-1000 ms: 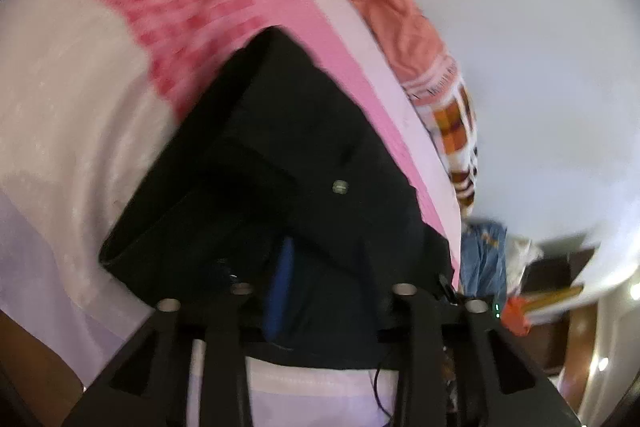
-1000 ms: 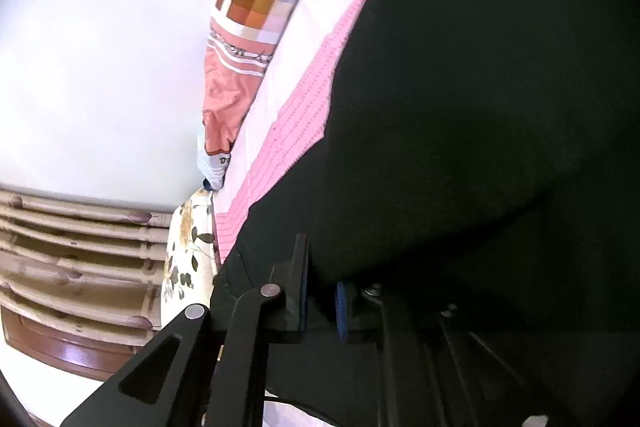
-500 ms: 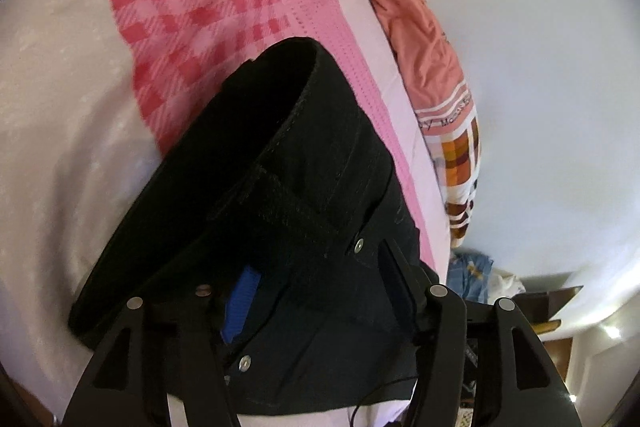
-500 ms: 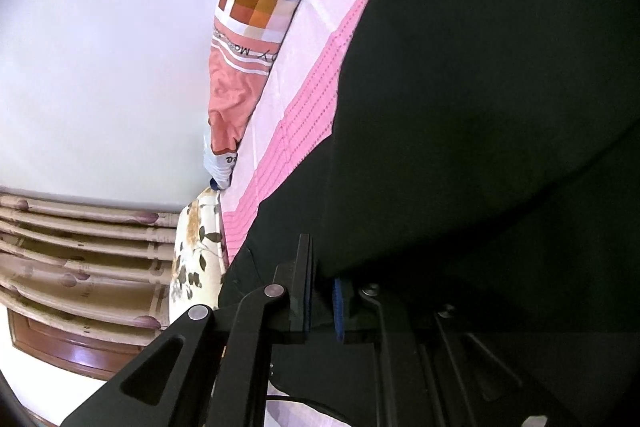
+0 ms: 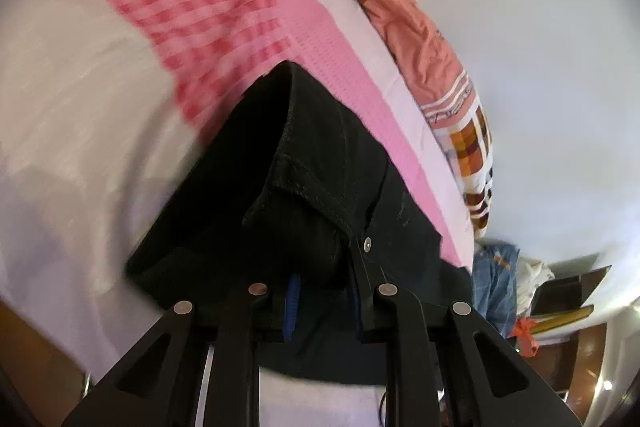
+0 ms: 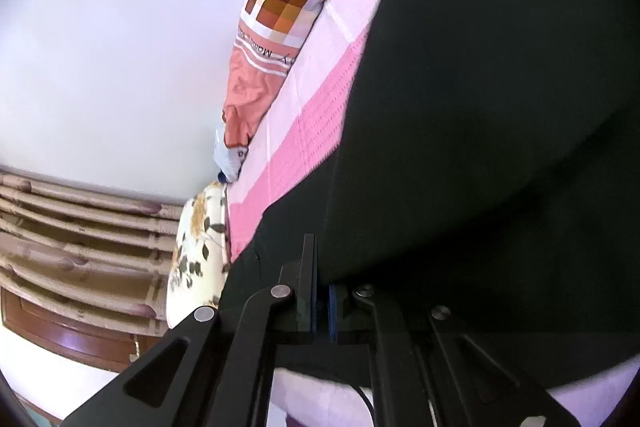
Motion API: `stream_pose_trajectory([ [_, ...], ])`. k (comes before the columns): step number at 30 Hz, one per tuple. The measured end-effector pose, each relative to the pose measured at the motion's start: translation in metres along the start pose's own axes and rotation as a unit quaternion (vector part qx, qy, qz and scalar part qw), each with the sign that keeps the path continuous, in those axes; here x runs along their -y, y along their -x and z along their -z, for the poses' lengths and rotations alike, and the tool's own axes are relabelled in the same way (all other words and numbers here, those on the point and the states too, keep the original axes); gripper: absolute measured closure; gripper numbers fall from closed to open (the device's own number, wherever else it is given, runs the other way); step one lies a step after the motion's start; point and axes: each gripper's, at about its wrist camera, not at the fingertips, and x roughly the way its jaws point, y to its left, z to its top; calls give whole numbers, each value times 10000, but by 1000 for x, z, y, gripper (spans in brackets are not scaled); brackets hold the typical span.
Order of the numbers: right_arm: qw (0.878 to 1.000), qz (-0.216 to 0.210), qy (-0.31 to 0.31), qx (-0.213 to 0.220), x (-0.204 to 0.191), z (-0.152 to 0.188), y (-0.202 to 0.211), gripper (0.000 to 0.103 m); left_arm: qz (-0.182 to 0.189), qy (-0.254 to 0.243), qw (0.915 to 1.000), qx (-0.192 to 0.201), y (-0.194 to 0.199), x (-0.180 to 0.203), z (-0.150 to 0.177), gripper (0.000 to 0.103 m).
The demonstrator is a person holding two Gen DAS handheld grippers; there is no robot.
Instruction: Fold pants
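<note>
Bed (image 5: 72,131) fills the frame, pale pink sheet w/ a pink-and-red checked panel (image 5: 200,7) and a waffle-textured pink stripe running along it. Black pants (image 5: 320,163) lie bunched on the sheet, heavy denim-like cloth, stitched seams, a metal rivet (image 5: 367,244) showing at the pocket edge. Left claw (image 5: 324,301) is clamped narrow on a thick fold of the pants, blue pads biting the cloth. Right claw (image 6: 321,311) pinched nearly together on the pants' edge too, cloth draped over it and blocking most of the rt view. Along the bed's far side by the white wall: a crumpled quilt (image 5: 424,39), salmon w/ an orange-brown patchwork end. Floral pillow (image 6: 200,247) at the headboard (image 6: 80,235), ribbed beige. Far corner: blue clothes pile (image 5: 496,279) and a cardboard box (image 5: 572,287).
</note>
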Motion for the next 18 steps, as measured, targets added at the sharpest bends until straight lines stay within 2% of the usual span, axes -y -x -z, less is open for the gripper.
stream_pose_trajectory([
  [4, 9982, 225, -493, -263, 43, 21, -10, 97, -347, -50, 9992, -187, -2, -18, 20, 82],
  [6, 9964, -41, -775, -342, 61, 23, -17, 97, -494, -39, 9984, -279, -12, -29, 23, 82],
  [8, 9951, -220, -935, -232, 71, 21, -12, 94, -568, -63, 9979, -310, -20, -36, 25, 82],
  [9, 9931, -472, -1061, -134, 75, 18, -7, 94, -534, -26, 9982, -283, -19, -37, 25, 82],
  [11, 9915, -612, -1118, 276, 84, 7, 12, 86, -585, -161, 9979, -230, -16, -33, 26, 82],
  [12, 9896, -663, -1163, 519, 91, 1, 23, 78, -635, -253, 9974, -218, -15, -31, 28, 82],
  [13, 9839, -843, -1379, 768, 102, -4, 35, 74, -649, -296, 9972, -207, -14, -30, 29, 82],
  [16, 9660, -1201, -1957, 1190, 134, -15, 56, 74, -589, -158, 9979, -228, -14, -34, 28, 81],
  [18, 9498, -1515, -2308, 1475, 152, -21, 67, 74, -577, -103, 9980, -231, -14, -36, 28, 80],
])
